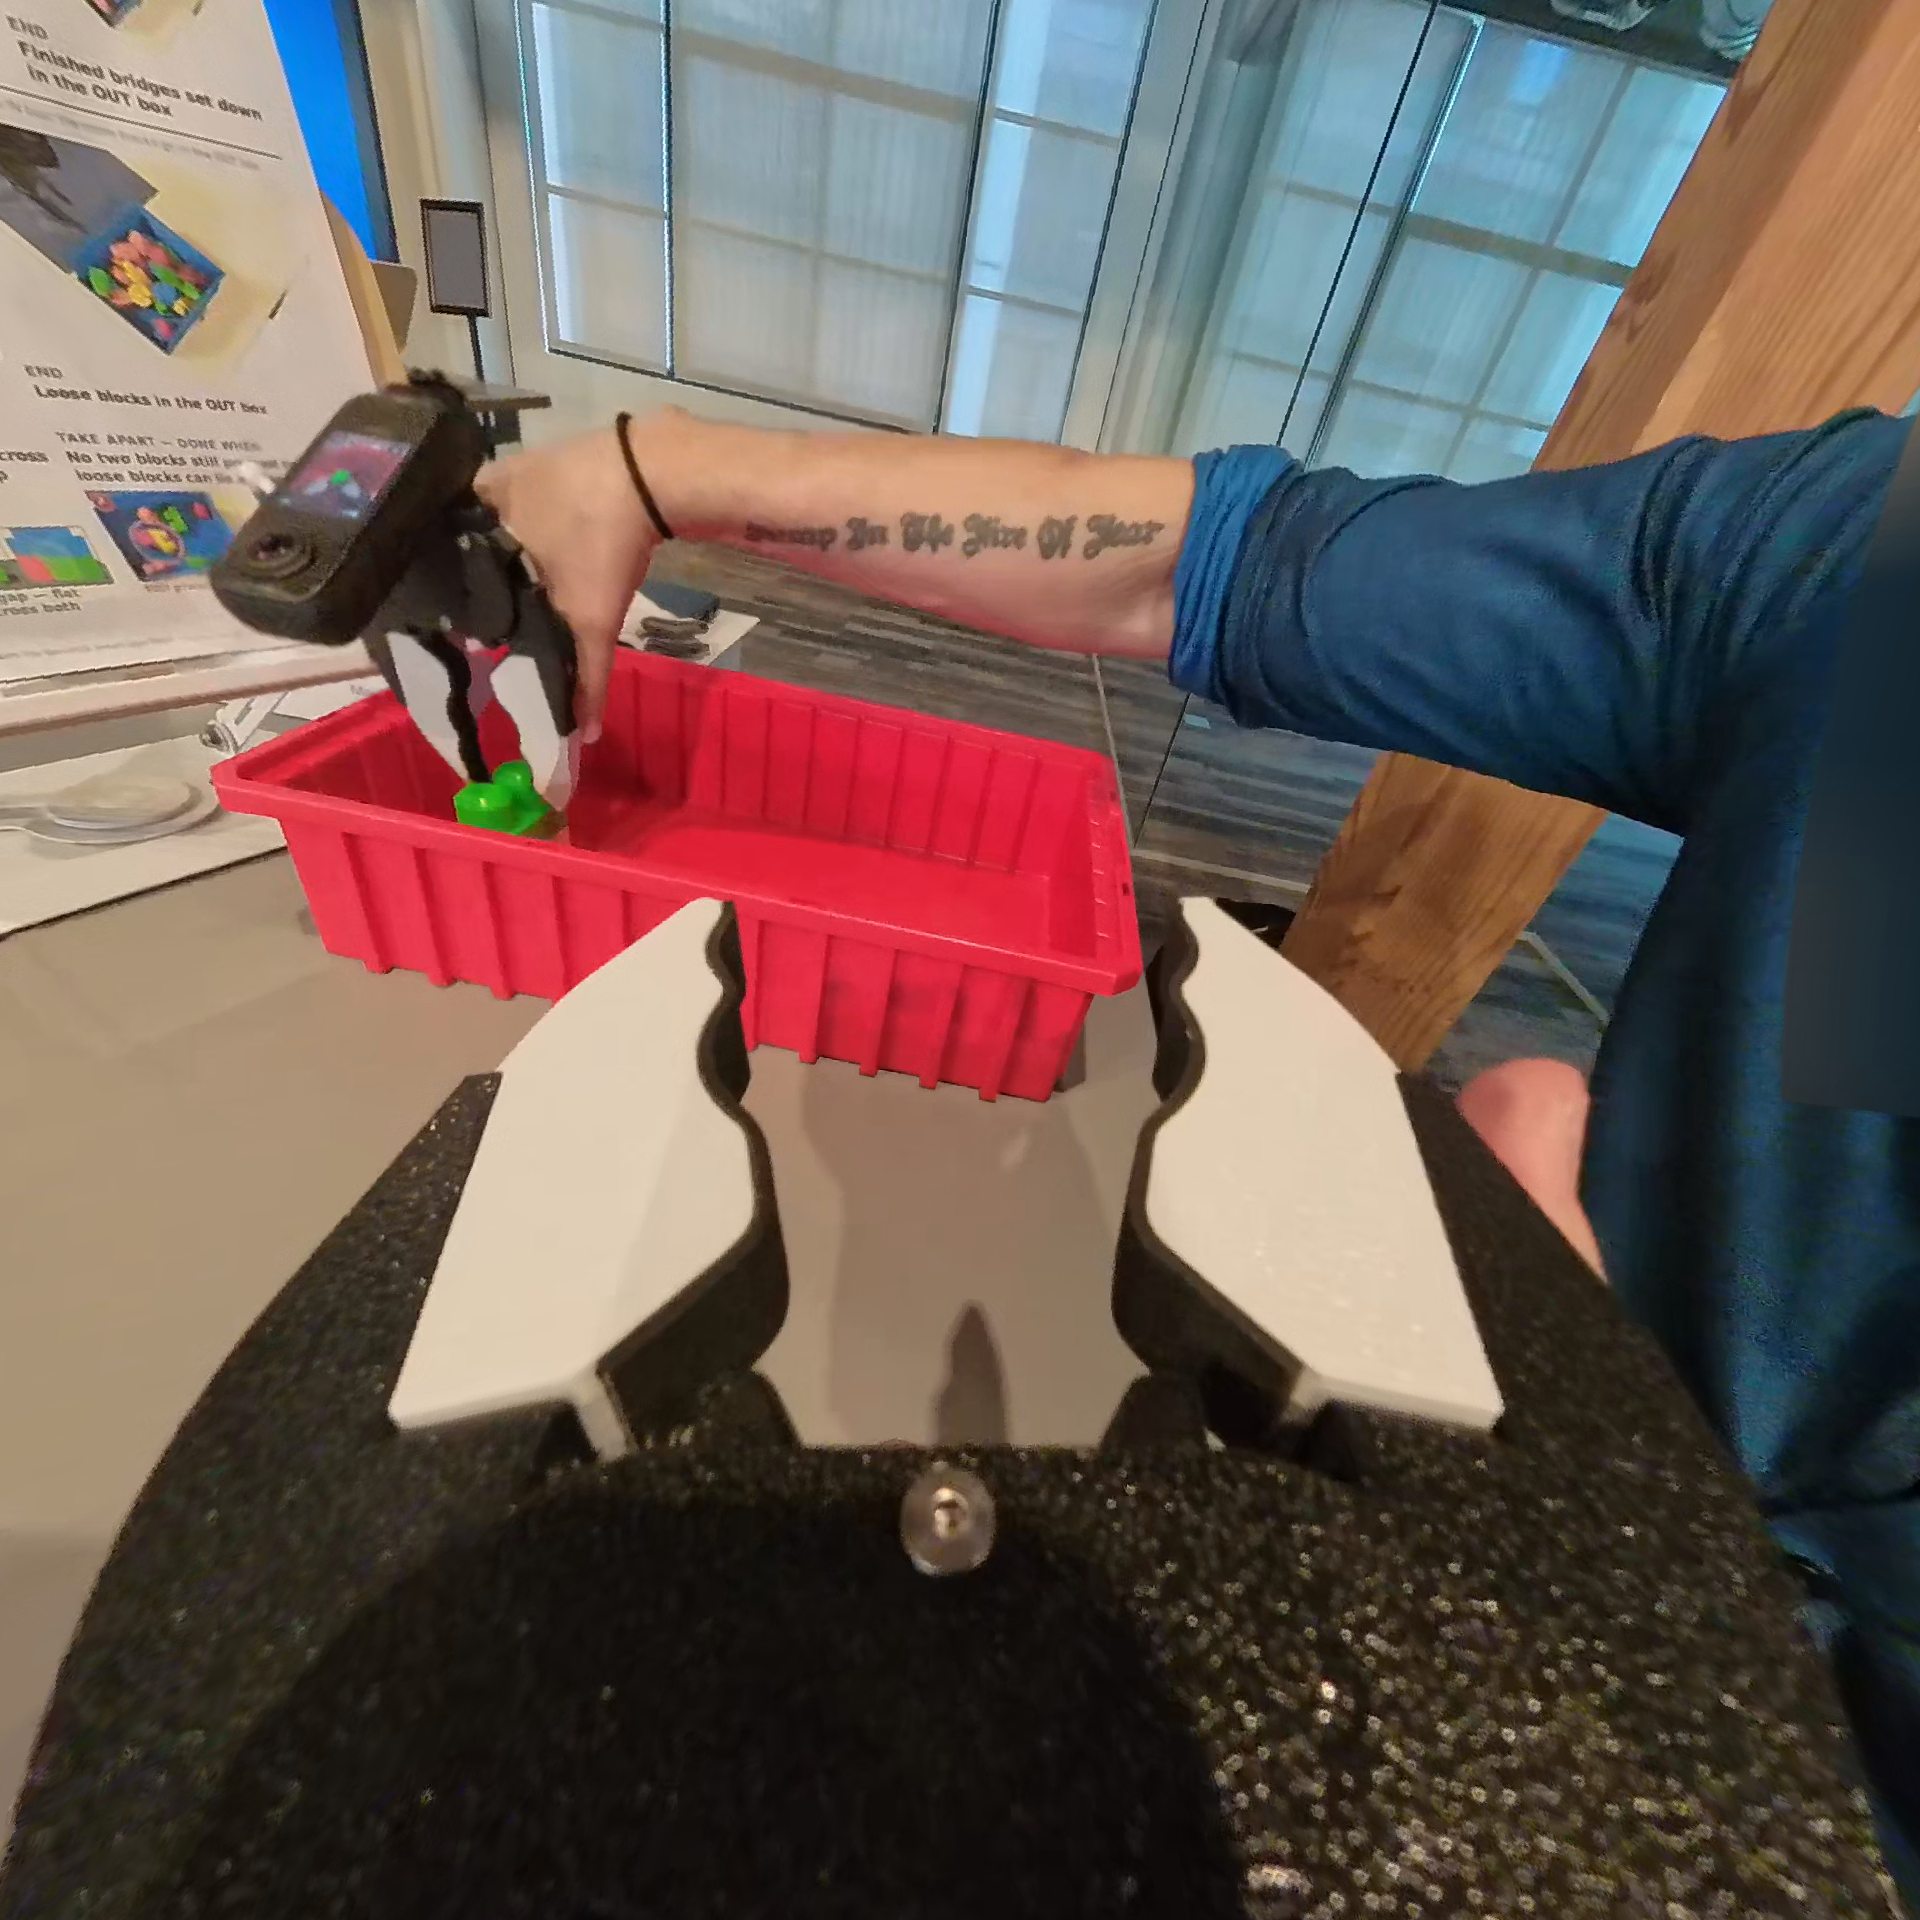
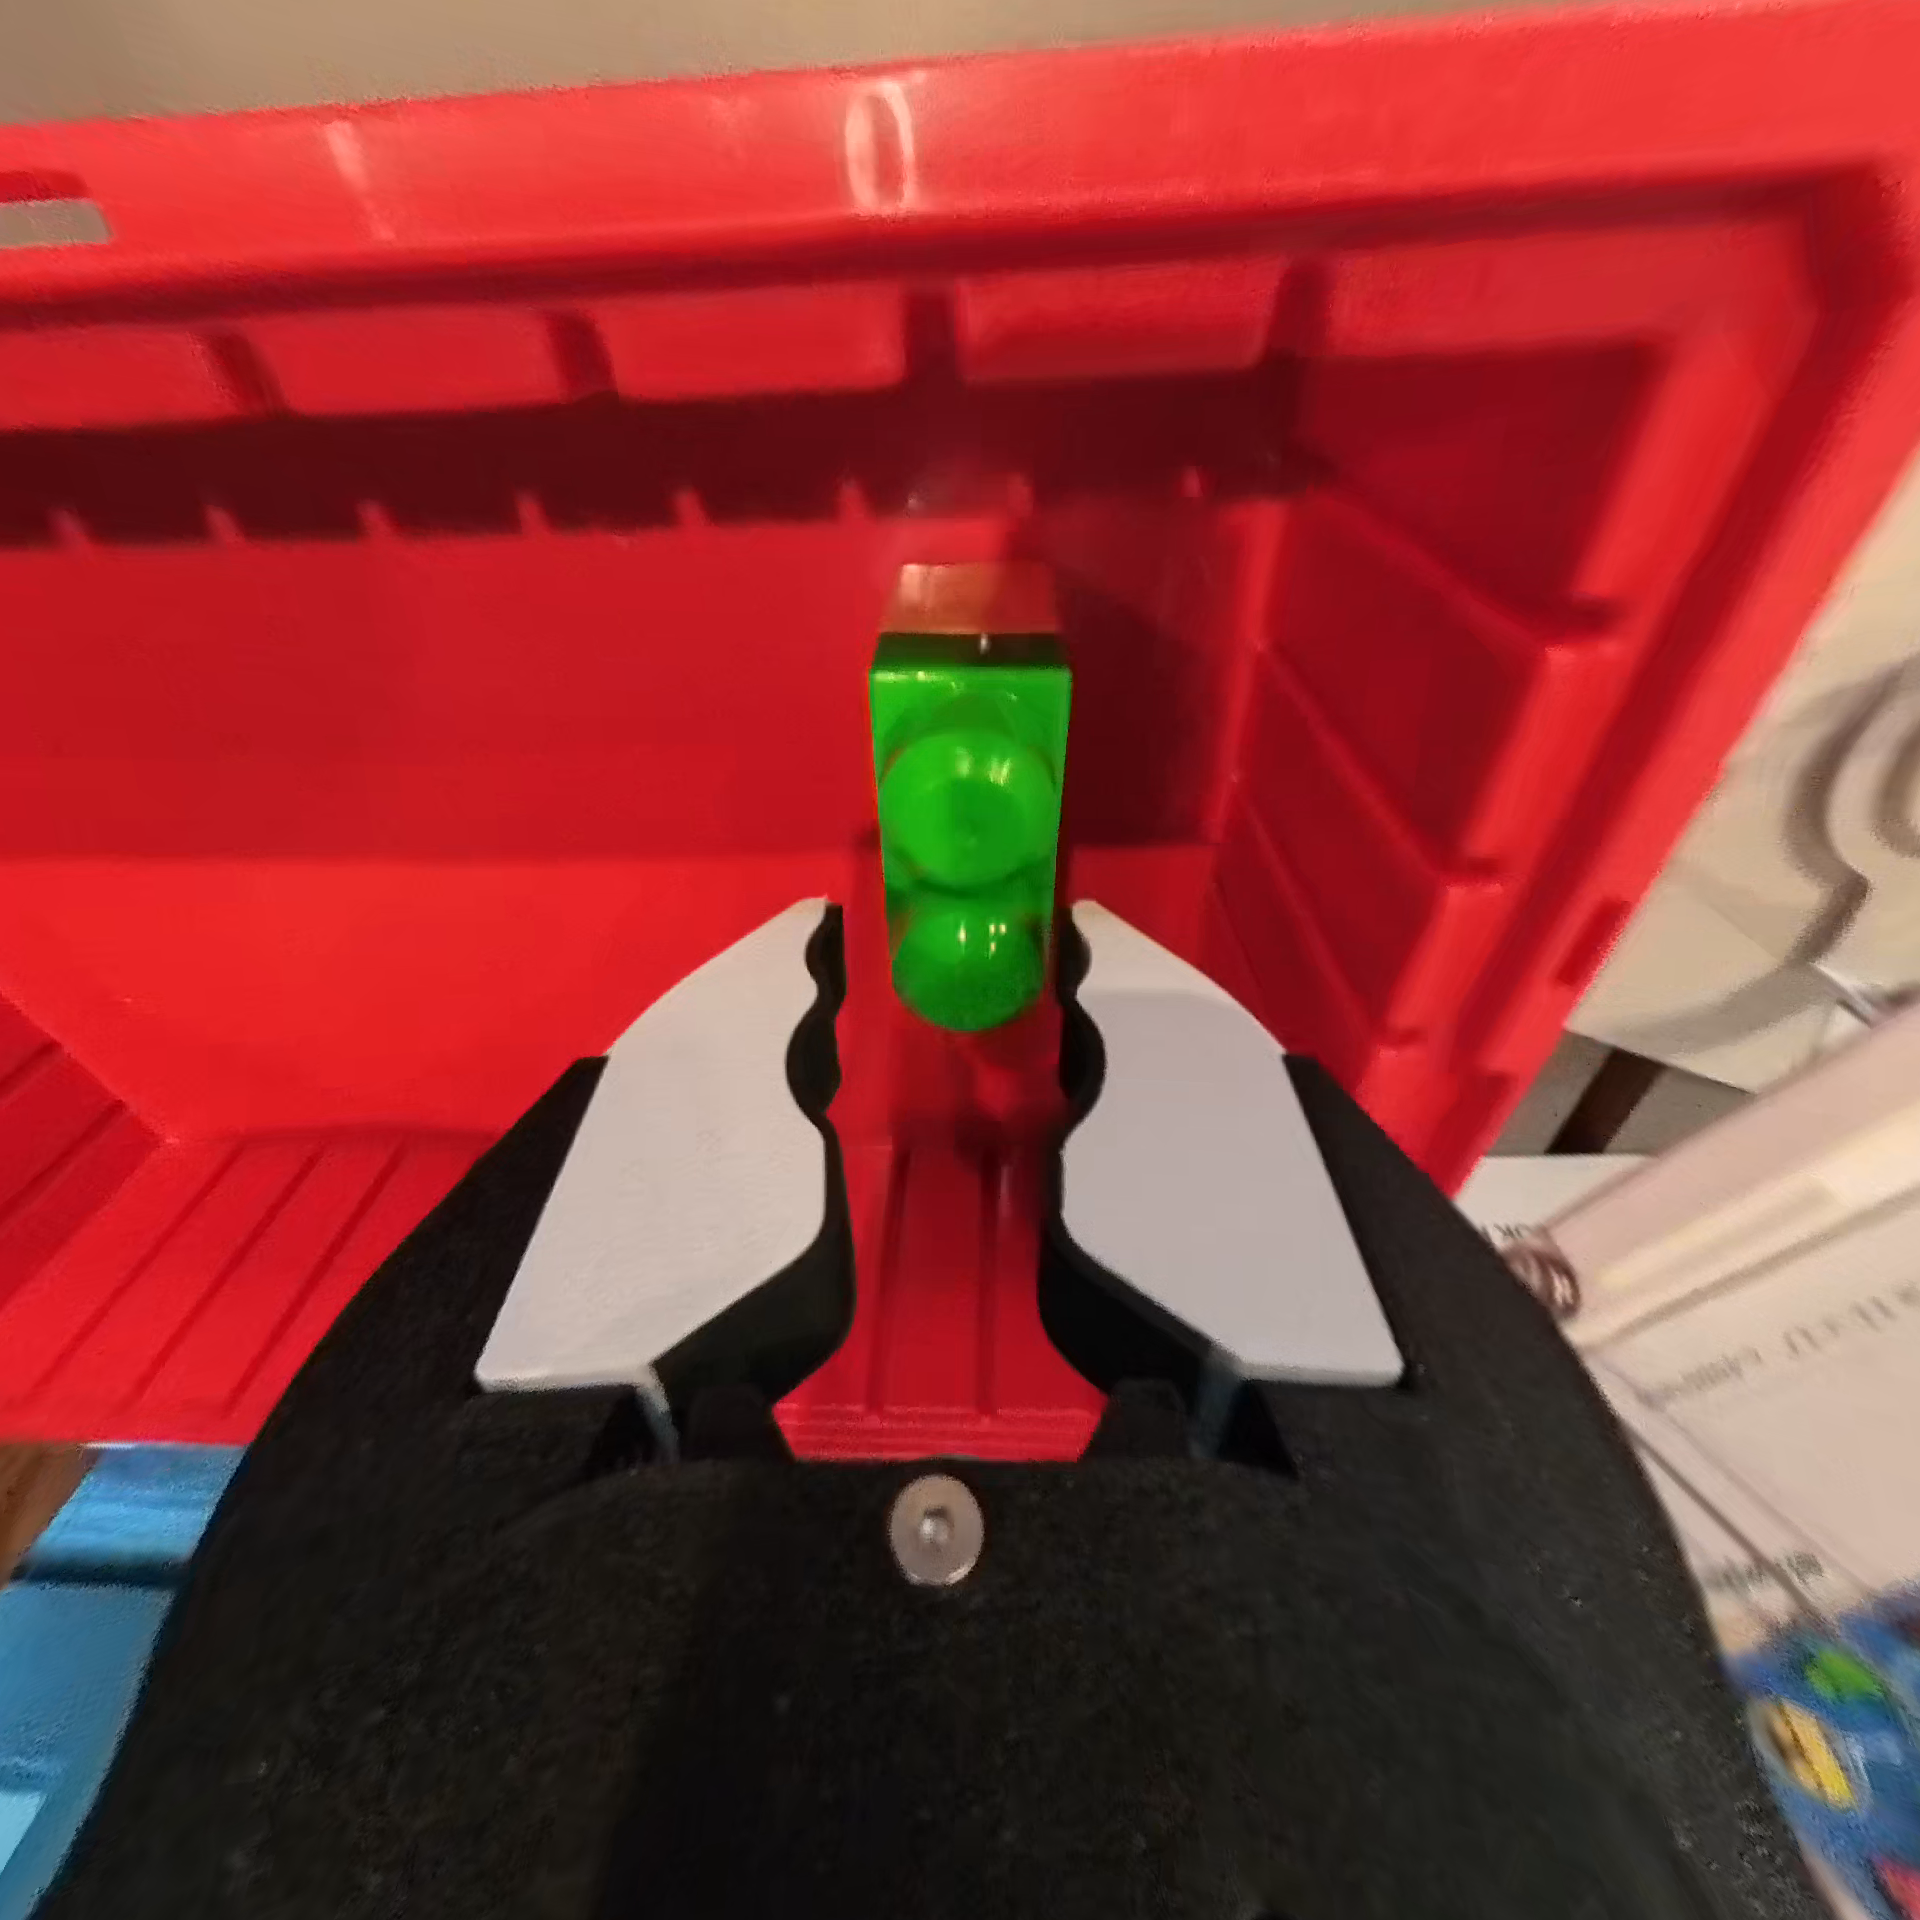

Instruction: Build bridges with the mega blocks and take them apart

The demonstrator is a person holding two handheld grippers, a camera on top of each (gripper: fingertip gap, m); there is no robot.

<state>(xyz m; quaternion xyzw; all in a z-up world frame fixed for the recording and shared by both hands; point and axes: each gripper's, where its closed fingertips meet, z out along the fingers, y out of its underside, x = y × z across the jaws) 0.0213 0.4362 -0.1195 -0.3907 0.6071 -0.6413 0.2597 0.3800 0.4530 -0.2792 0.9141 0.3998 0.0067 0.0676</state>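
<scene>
A green two-stud block (image 2: 971,748) sits between the fingertips of my right gripper (image 2: 951,920), studs towards the camera. The jaws stand narrow and close on its sides. It hangs inside the red bin (image 2: 1039,156), near one end wall. In the left wrist view, the right gripper (image 1: 516,779) reaches down into the left end of the red bin (image 1: 935,997), and the green block (image 1: 499,805) is at about rim height. My left gripper (image 1: 951,925) is open and empty, above the grey table just in front of the bin.
The person's arm (image 1: 935,540) stretches across above the bin. A printed instruction board (image 1: 156,312) stands at the back left and a wooden post (image 1: 1662,520) at the right. Papers (image 2: 1714,1299) lie beside the bin, and a blue container (image 2: 83,1558) shows at the lower left. The grippers' ends are close to 40 cm from one another.
</scene>
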